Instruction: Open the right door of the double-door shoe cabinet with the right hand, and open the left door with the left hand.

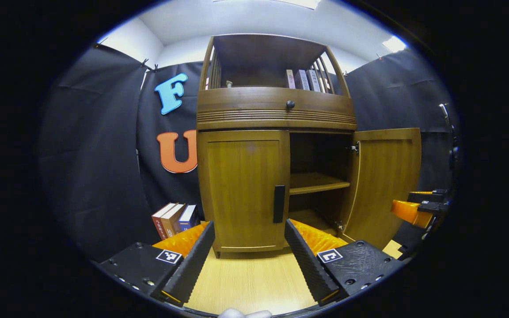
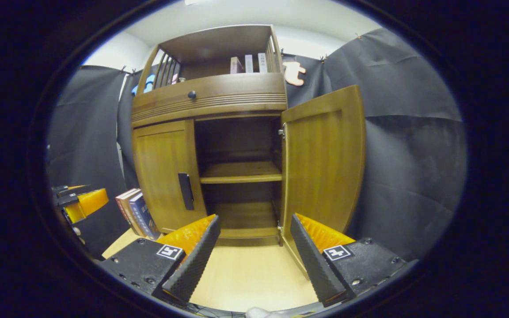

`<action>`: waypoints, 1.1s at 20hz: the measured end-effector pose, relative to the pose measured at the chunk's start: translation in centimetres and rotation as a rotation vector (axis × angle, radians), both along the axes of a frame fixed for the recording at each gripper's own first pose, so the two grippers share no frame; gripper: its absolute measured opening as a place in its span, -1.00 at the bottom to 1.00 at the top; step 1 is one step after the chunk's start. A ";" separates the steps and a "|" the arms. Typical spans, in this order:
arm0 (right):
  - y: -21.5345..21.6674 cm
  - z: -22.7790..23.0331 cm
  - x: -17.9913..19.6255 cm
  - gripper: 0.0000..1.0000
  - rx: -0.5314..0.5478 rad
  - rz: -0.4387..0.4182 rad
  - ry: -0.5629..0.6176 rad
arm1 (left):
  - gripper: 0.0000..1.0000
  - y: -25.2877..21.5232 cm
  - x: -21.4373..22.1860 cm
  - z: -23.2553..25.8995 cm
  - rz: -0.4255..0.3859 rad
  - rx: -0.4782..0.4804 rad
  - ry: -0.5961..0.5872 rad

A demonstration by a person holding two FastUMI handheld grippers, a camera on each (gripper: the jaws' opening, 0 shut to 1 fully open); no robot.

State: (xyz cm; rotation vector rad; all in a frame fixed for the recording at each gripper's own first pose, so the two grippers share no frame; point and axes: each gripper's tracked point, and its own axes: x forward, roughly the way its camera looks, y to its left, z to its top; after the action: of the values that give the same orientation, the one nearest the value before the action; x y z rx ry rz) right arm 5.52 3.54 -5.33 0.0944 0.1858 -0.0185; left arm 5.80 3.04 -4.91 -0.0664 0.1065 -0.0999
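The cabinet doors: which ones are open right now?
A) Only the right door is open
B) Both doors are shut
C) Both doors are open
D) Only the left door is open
A, because the right door is swung out so you can see the shelf inside, while the left door is flat against the cabinet with its handle untouched.

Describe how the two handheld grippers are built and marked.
Left gripper and right gripper look alike: two long ribbed fingers on flat black blocks with visible screws, each block bearing a small square black-and-white marker.
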 end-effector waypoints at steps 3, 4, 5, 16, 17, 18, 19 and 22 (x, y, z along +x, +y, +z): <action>-0.2 0.3 0.5 1.00 -0.026 -0.008 0.010 | 1.00 -0.6 2.2 0.0 -0.012 -0.014 -0.020; -0.2 0.4 0.6 1.00 -0.031 -0.006 0.018 | 0.91 -1.0 3.2 0.1 -0.017 -0.020 -0.030; -0.3 0.5 0.6 1.00 -0.035 -0.007 0.026 | 0.91 -1.3 4.2 0.1 -0.023 -0.023 -0.033; -2.8 1.6 0.5 1.00 -0.036 -0.058 0.089 | 0.92 -8.0 18.0 -3.1 -0.085 -0.066 -0.060; -3.1 1.5 0.3 1.00 -0.040 -0.066 0.098 | 0.91 -8.7 19.0 -3.9 -0.084 -0.071 -0.055; -3.4 1.2 0.2 1.00 -0.046 -0.072 0.108 | 0.92 -9.2 19.9 -4.6 -0.078 -0.074 -0.050; -3.5 1.1 0.0 1.00 -0.049 -0.074 0.115 | 0.91 -9.6 20.6 -5.2 -0.074 -0.075 -0.040; -3.5 0.9 0.0 1.00 -0.063 -0.068 0.124 | 0.84 -10.4 22.8 -6.5 -0.063 -0.071 -0.039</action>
State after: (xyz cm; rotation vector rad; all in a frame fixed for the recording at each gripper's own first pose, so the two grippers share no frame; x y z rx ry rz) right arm 5.52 0.02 -4.41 0.0370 0.3059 -0.0976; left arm 28.61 -7.37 -11.37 -0.1323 0.0660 -0.1680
